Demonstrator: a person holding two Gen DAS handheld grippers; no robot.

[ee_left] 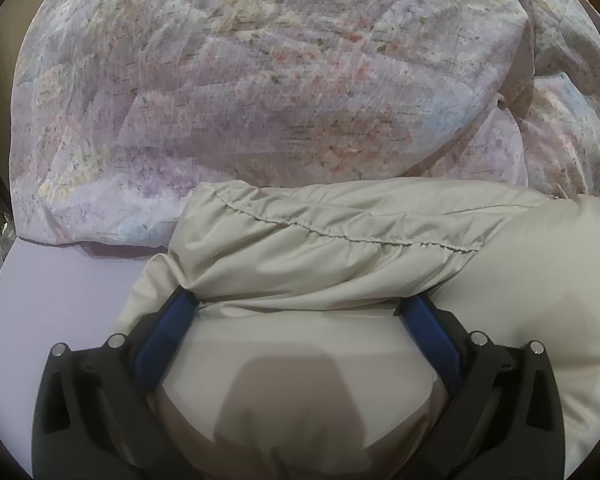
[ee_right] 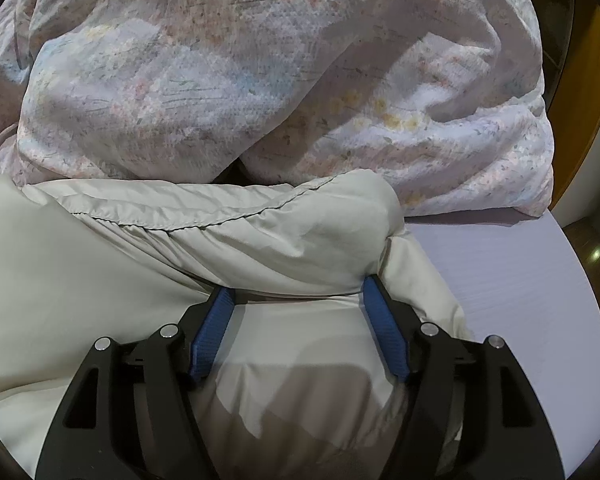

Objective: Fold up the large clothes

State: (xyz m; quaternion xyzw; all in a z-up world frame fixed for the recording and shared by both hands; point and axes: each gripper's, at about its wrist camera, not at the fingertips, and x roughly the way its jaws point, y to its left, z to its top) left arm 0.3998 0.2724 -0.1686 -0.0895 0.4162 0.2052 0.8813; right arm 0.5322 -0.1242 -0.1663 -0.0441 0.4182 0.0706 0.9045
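Observation:
A pale beige padded jacket (ee_left: 320,240) lies on a lilac bed sheet (ee_left: 60,292); it also fills the lower left of the right wrist view (ee_right: 180,240). My left gripper (ee_left: 300,308) is open, its blue-padded fingers (ee_left: 168,332) spread wide and resting on the jacket, tips tucked under a bunched fold with a stitched seam. My right gripper (ee_right: 296,292) is open too, its fingers (ee_right: 214,328) spread on the jacket near its right edge, tips under the same kind of fold. Neither holds cloth.
A crumpled floral quilt (ee_left: 260,72) is heaped just behind the jacket, and it fills the top of the right wrist view (ee_right: 240,72). Bare lilac sheet (ee_right: 520,300) lies right of the jacket. Wooden furniture (ee_right: 580,80) stands beyond the bed's right edge.

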